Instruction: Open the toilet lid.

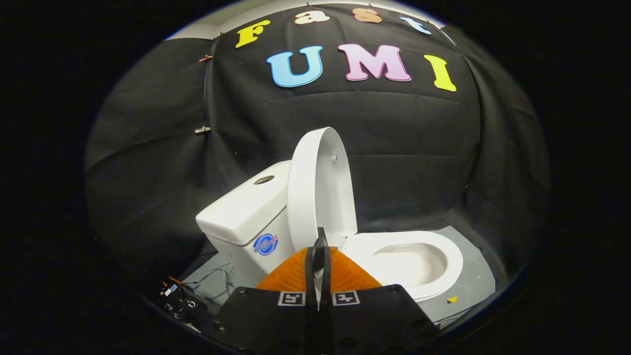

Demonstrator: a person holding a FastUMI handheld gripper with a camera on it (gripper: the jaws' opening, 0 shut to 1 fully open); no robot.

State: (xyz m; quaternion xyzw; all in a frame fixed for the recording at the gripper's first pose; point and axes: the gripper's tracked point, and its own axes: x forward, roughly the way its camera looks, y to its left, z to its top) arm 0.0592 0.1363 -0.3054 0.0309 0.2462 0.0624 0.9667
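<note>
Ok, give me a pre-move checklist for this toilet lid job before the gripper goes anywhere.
1. Toilet lid raised: ok, it stands upright, near the tank.
2. Lid resting against the tank: cannot tell, their contact is hidden from this angle.
3. Gripper free of the lid: ok as far as it shows, its fingers are shut together with nothing between them, tips just in front of the lid's lower edge.
4. Bowl uncovered: ok, the rim and basin show fully.
5. Withdrawal path: cannot tell, loose wires lie on the floor beside the tank.

Raised lid (320, 192) stands between tank (246, 212) and bowl (414, 261).
</note>
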